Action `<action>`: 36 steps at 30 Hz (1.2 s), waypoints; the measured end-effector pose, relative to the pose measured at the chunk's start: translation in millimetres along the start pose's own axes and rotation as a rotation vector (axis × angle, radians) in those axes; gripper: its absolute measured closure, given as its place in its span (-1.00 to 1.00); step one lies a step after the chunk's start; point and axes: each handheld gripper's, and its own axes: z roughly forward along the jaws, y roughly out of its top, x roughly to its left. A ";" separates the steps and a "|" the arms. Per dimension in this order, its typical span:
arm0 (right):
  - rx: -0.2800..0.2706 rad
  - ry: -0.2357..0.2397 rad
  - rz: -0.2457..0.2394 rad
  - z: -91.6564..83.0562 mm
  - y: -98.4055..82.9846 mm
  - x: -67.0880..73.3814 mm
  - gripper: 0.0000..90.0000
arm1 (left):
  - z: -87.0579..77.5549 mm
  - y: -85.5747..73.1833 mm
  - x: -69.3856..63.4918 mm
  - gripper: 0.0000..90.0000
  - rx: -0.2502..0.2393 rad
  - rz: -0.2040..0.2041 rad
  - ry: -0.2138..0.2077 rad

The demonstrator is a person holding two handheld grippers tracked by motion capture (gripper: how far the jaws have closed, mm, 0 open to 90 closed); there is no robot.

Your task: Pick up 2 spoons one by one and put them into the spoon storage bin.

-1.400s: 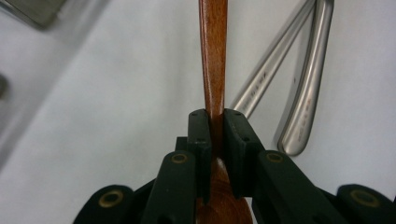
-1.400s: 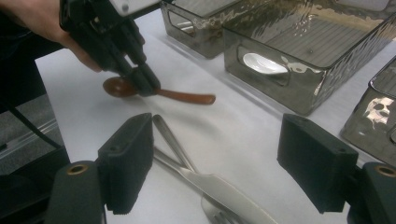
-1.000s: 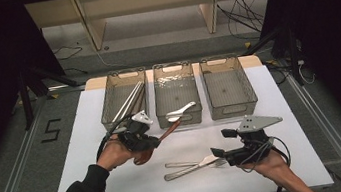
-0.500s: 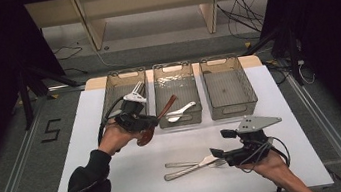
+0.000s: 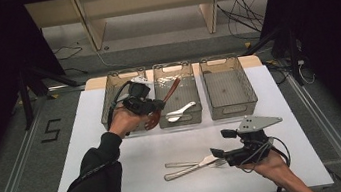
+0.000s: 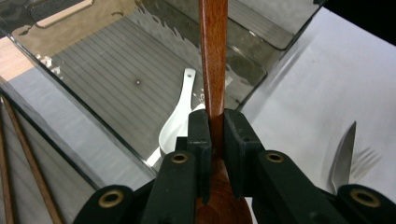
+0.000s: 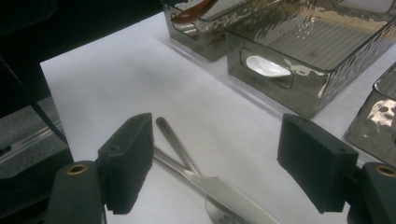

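Clamping tight on a brown wooden spoon (image 6: 213, 65), L gripper (image 5: 152, 105) grasps it at the neck just above the bowl; handle (image 5: 173, 87) slanting up and away over the middle bin (image 5: 173, 69), spoon bowl (image 5: 152, 121) hanging at the near end, close to that bin's front-left corner

Seen along L gripper (image 6: 213, 135) jaws: both black pads pressed flat on the wood, handle running straight up between them, spoon held off the table

Sitting low by the near-right table edge, R gripper (image 5: 219, 153) w/ jaws spread wide, nothing between the pads, gripping nothing; in its own view (image 7: 219, 163) the two pads stand well apart either side of the cutlery tips

Lying on the white table (image 5: 131, 157) just in front of R gripper: metal knife (image 5: 189, 169) and fork (image 5: 183, 164), crossing near their right ends, touching each other

Resting inside middle bin near its front wall: white ceramic spoon (image 5: 181, 111), also seen beyond the wooden handle (image 6: 180, 116) and thru the bin's handle cutout (image 7: 266, 66)

Flanking it: left bin (image 5: 111, 86) w/ thin brown sticks (image 6: 28, 158) inside, partly behind L hand (image 5: 124, 122); right bin (image 5: 227, 85) further right
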 end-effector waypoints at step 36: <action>-0.002 0.009 -0.004 -0.7 -0.3 -0.5 -0.38 | 43.2 48.1 23.2 0.80 -0.049 -0.043 0.111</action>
